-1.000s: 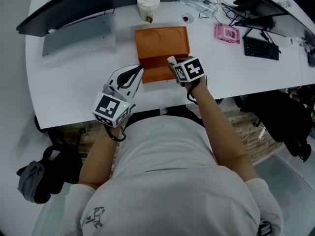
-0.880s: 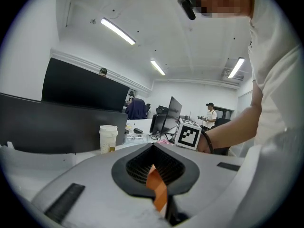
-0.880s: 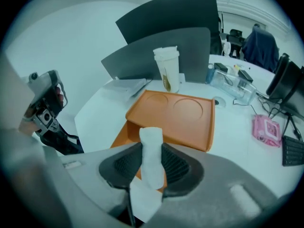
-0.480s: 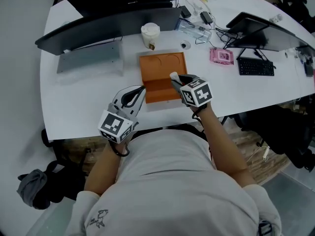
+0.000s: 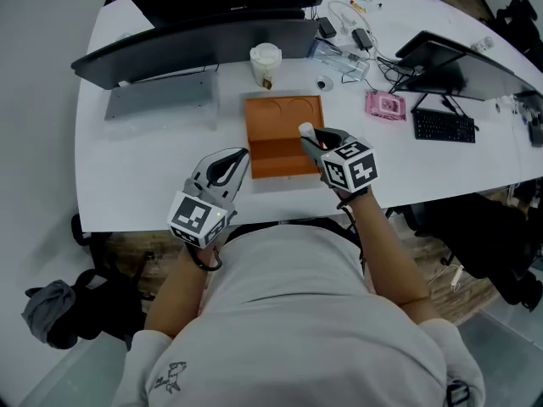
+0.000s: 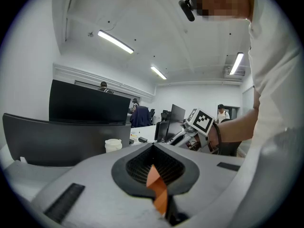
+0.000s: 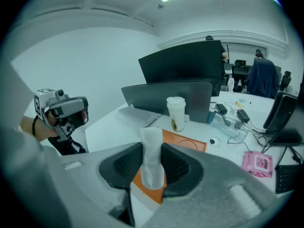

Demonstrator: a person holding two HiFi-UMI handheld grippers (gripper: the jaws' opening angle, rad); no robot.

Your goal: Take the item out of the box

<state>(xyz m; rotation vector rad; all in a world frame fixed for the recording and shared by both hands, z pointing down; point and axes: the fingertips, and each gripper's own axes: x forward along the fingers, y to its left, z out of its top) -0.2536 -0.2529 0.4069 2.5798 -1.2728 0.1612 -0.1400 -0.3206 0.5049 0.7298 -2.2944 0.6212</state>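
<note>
Looks smooth, matt white across the desk. Reads as matt orange card on the box (round hollows pressed into its upper panel). Shows a soft, faintly fuzzy white skin, foam or cloth, on the item. Matt grey plastic on the right hand-held gripper, with black ribbed pads; likewise on the left hand-held gripper. White paper on the cup, clear glossy plastic on the case.

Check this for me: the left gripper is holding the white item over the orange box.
Wrong gripper. The right gripper is holding the white item over the orange box; the right gripper view shows it clamped between that gripper's jaws.
</note>
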